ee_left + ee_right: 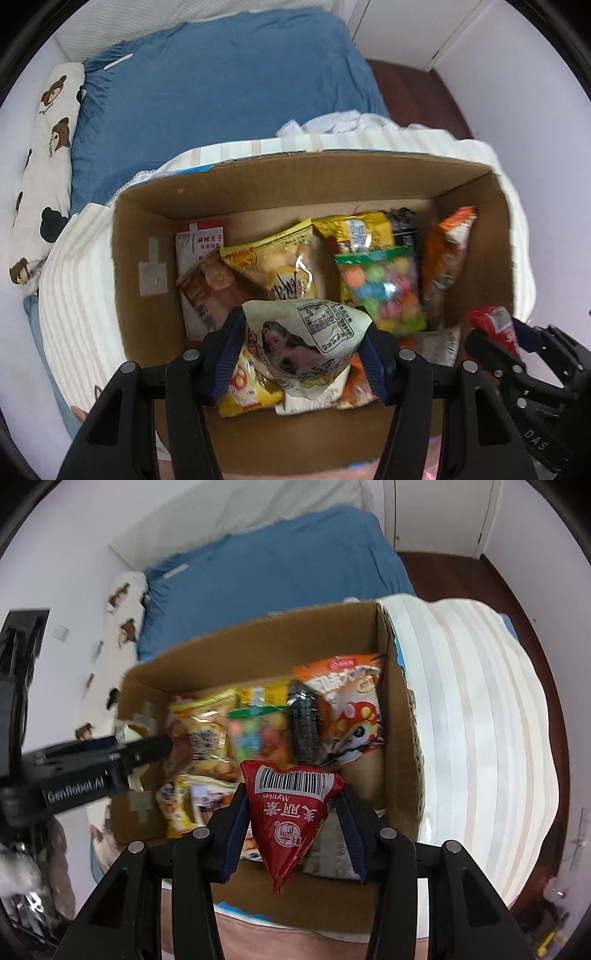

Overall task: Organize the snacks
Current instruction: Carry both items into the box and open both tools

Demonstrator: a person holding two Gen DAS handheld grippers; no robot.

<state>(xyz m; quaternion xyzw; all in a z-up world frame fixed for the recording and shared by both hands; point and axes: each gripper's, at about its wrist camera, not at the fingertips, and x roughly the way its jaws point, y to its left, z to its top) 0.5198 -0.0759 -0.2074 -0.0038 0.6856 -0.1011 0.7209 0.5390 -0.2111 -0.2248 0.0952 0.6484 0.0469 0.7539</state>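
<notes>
My left gripper (303, 354) points straight down over the cardboard box (258, 177); its fingers (227, 354) are clamped on a pale crumpled snack packet (308, 341) printed with a portrait, held above the near end of the box. My right gripper (293, 825) also aims steeply down, fingers (234, 834) pinched tight on a red triangular packet (290, 812) with a barcode at its top, hanging over the box's near right part. From the right wrist, the left gripper shows as a dark bar reaching in from the left edge.

Below, in the box: candy bag (384, 288) of coloured balls, yellow chip bag (284, 266), orange bag (448, 254) against the right wall, brown packet (214, 291) at left. The box sits on a striped cream blanket (74, 266). Beyond it, a bed with a blue sheet (229, 88); a bear-print pillow (48, 155) along its left side.
</notes>
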